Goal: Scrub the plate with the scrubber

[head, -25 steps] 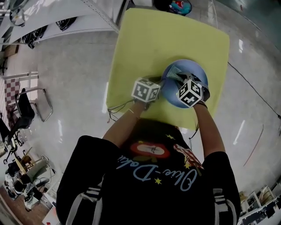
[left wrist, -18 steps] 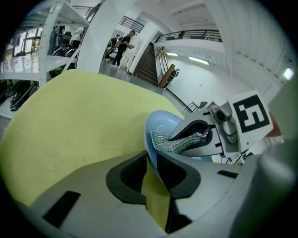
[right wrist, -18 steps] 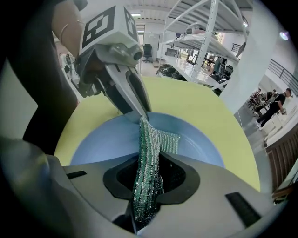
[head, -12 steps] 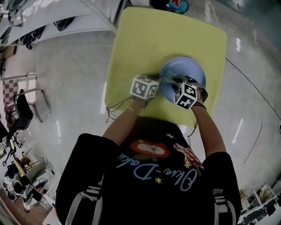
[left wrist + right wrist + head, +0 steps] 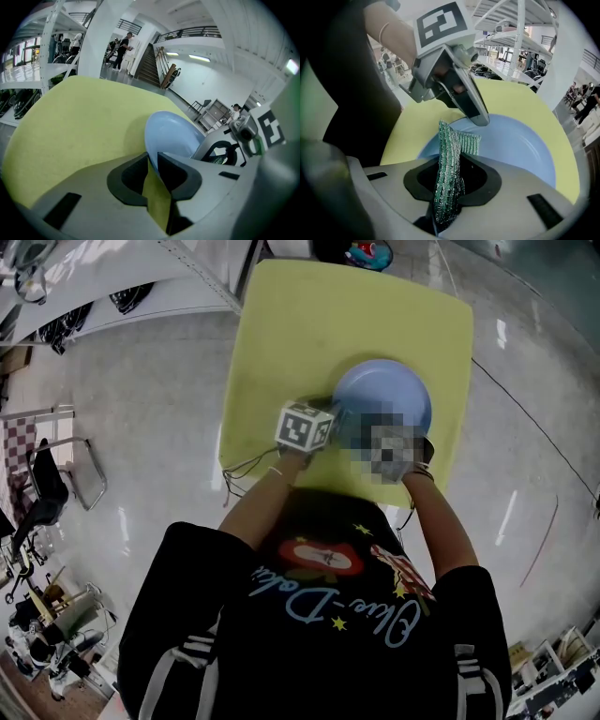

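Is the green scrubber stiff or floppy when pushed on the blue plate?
Probably floppy: the scrubber is thin woven mesh and its free end bends over beyond the right gripper. Likely light, since a pinch on one edge holds it up. Its rough weave should drag rather than slip on the plate.

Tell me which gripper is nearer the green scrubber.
Right. The right gripper clamps the scrubber between its jaws, over the plate; the left gripper is apart from it, gripping the plate's rim.
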